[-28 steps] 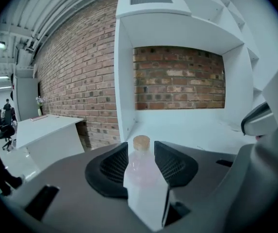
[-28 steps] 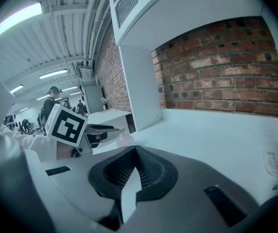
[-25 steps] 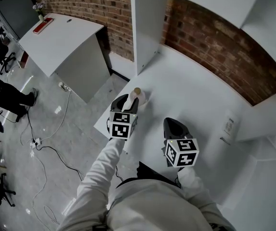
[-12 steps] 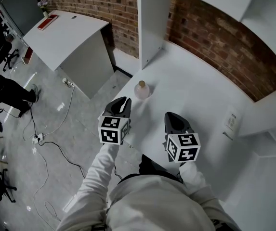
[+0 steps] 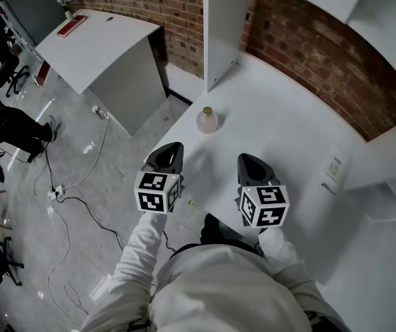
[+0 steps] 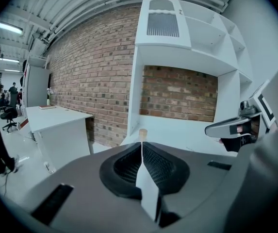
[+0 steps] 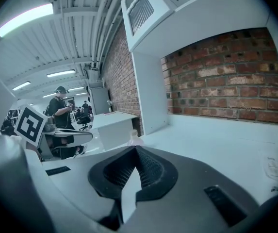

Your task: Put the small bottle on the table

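Note:
The small bottle point(image 5: 206, 120), clear with a pale stopper, stands upright on the white table point(image 5: 280, 123) near its left edge. My left gripper point(image 5: 171, 151) hangs a short way in front of the bottle and apart from it, shut with nothing in it. In the left gripper view only the stopper point(image 6: 142, 133) shows above the closed jaws of the left gripper point(image 6: 141, 145). My right gripper point(image 5: 247, 162) hovers over the table beside the left one, shut and empty. From the right gripper point(image 7: 137, 150) the bottle point(image 7: 135, 139) shows just past the jaw tips.
A white upright shelf panel point(image 5: 220, 26) rises behind the bottle against the brick wall point(image 5: 322, 54). A white desk point(image 5: 94, 43) stands to the left across a floor gap with cables point(image 5: 66, 206). A small white socket piece point(image 5: 331, 173) lies at the table's right. People stand at far left.
The left gripper has drawn back from the bottle toward me and closed its jaws. The bottle stays standing on the table. The right gripper has barely moved.

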